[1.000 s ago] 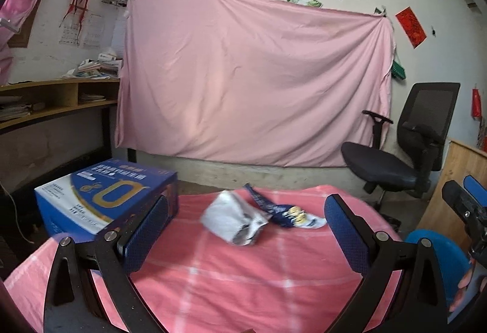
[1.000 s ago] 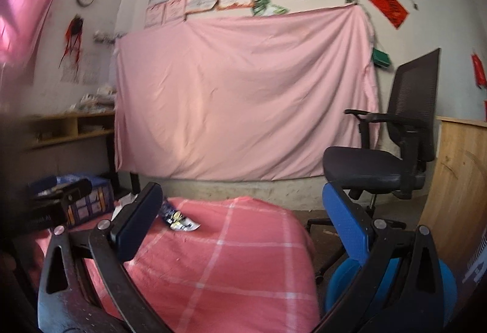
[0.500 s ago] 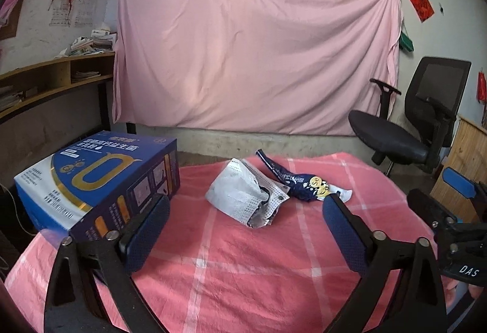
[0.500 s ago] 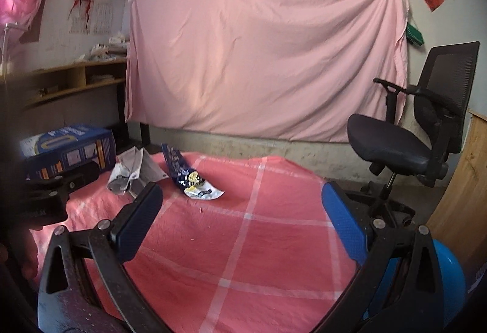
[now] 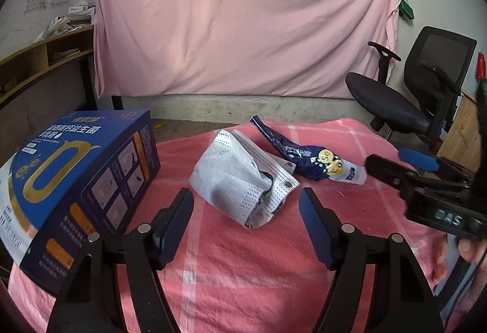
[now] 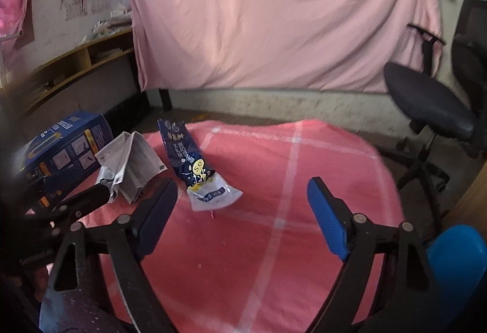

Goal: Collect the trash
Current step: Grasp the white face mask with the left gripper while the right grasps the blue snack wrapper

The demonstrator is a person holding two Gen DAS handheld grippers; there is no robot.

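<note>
A crumpled white face-mask packet (image 5: 240,177) lies on the pink checked cloth (image 5: 243,272), just ahead of my open left gripper (image 5: 246,208). Behind it to the right lies a dark blue snack wrapper (image 5: 307,156) with yellow faces. In the right wrist view the wrapper (image 6: 194,168) and the white packet (image 6: 127,168) lie ahead and left of my open, empty right gripper (image 6: 243,202). The right gripper also shows at the right edge of the left wrist view (image 5: 404,165), past the wrapper. The left gripper's finger shows at the left of the right wrist view (image 6: 76,199).
A blue and gold carton (image 5: 76,177) stands on the cloth at the left. A black office chair (image 5: 411,95) stands at the far right. A blue bin (image 6: 456,266) sits low at the right. Wooden shelves (image 5: 39,58) line the left wall; a pink sheet (image 5: 243,22) hangs behind.
Both grippers have tilted down and moved closer to the trash on the cloth. The left gripper's jaws stand narrower than before, still open. The right gripper has swung left toward the wrapper.
</note>
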